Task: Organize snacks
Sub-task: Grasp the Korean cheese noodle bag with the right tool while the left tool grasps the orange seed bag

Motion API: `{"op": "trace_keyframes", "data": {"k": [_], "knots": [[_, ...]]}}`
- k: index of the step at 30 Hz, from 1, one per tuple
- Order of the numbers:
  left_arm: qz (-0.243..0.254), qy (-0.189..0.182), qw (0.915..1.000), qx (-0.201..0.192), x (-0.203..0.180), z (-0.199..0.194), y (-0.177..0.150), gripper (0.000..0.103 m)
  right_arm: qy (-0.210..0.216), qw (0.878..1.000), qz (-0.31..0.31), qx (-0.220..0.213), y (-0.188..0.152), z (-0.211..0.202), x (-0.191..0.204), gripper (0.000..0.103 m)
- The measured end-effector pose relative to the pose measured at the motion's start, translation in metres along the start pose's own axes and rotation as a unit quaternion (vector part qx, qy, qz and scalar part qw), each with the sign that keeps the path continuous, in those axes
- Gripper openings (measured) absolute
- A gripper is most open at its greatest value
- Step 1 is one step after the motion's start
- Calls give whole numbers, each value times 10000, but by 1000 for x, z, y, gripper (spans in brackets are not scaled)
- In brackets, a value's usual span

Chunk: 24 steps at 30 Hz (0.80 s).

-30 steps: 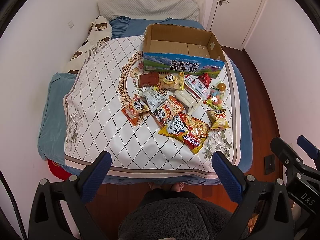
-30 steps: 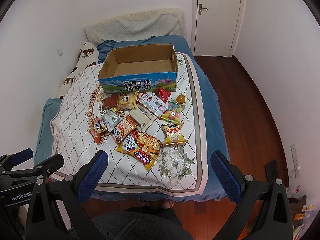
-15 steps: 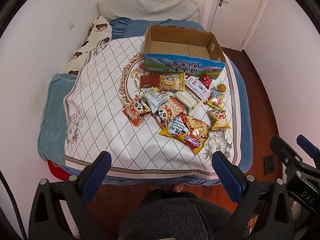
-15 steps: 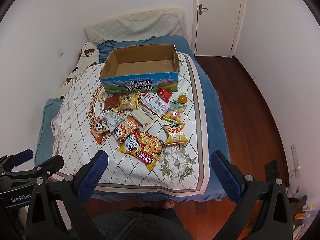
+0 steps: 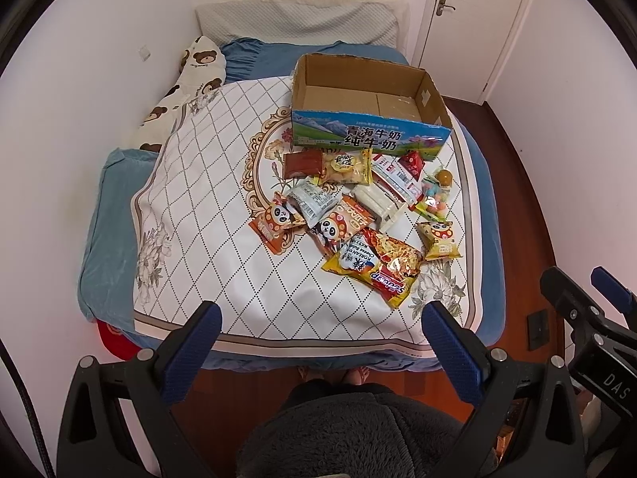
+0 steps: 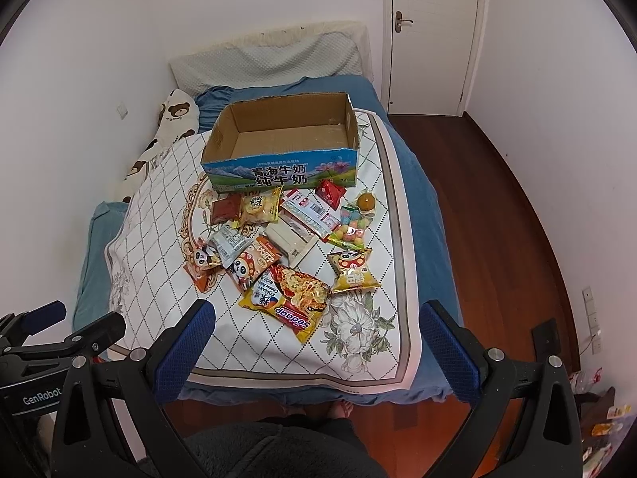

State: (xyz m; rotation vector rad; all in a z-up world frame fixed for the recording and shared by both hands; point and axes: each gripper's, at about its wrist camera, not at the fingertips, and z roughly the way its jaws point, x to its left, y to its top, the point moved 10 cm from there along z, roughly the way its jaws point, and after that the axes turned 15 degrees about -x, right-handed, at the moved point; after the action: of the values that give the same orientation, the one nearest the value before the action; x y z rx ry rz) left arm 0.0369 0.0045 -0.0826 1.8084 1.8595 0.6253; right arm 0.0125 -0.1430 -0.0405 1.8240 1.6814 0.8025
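An empty cardboard box (image 5: 368,95) (image 6: 278,135) with a blue printed front stands on the bed. Several snack packets lie in a loose heap in front of it: a yellow noodle packet (image 5: 374,267) (image 6: 288,296) nearest me, panda packets (image 5: 278,217) (image 6: 352,271), a candy bag (image 5: 434,199) (image 6: 352,229) and a red packet (image 5: 412,163). My left gripper (image 5: 322,318) is open and empty above the bed's near edge. My right gripper (image 6: 318,316) is open and empty, also short of the snacks.
A white diamond-pattern cover (image 5: 207,215) lies over the blue bed. A bear-print pillow (image 5: 187,91) lies along the left wall. A white door (image 6: 432,32) and wooden floor (image 6: 489,219) are on the right. My feet show at the bed's foot.
Both grippers have drifted slightly forward toward the bed; the snacks and box sit a little lower in both views. Nothing was touched.
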Motion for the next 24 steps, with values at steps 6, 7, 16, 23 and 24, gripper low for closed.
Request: {"op": "trace_keyframes", "data": {"k": [6,7,16,23,24], "knots": [[-43,71,10000,-41,11,6,0,103,18,10000,86,-23,0,1,1,103],[-54,129,9999,-61,17,11,0,103,9,9999,118,-28,-1,2,1,103],[636,704,9955,45,58,96,-13,103,-68,9973,695,243,-25,75,-10,103],[923,949,9894,592,84,161,-51,103,342,9896,-643,1239,-86,184,34,103],[957,992,9881,688,87,168,-58,103,414,9837,-961,1459,-99,199,42,103]]}}
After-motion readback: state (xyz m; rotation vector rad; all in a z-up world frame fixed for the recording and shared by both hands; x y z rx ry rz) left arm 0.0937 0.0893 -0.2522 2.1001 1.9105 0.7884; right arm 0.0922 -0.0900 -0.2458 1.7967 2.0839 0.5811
